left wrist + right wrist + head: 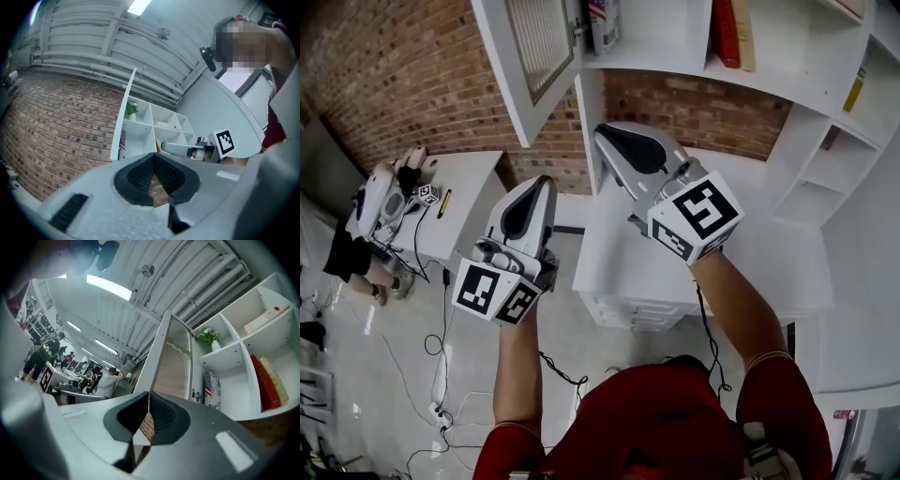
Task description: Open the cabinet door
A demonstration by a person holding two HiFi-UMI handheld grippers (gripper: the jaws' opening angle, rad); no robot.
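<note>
The cabinet door [534, 56] stands swung out from the white shelf unit [675, 52], at about 11 o'clock in the head view. Its ribbed glass panel faces the room, and no gripper touches it. In the right gripper view the door [173, 362] rises at 12 o'clock, straight beyond the fingertips.

At 1 o'clock of the door, the open shelf holds a flag-printed box [602, 23] and, further right, a red book [725, 33]. A small potted plant [207, 337] sits in the compartment above the box.

The right gripper [609, 131] is held just below the door's lower edge. Its fingers are closed together with nothing between them.

The left gripper [542, 183] is at 7 o'clock of the right one, a little apart from it. Its fingers also meet at the tips and are empty.

Below both lies a white tabletop [787, 262] with drawers [628, 309] under it. A brick wall [394, 75] fills the 10 o'clock corner.
</note>
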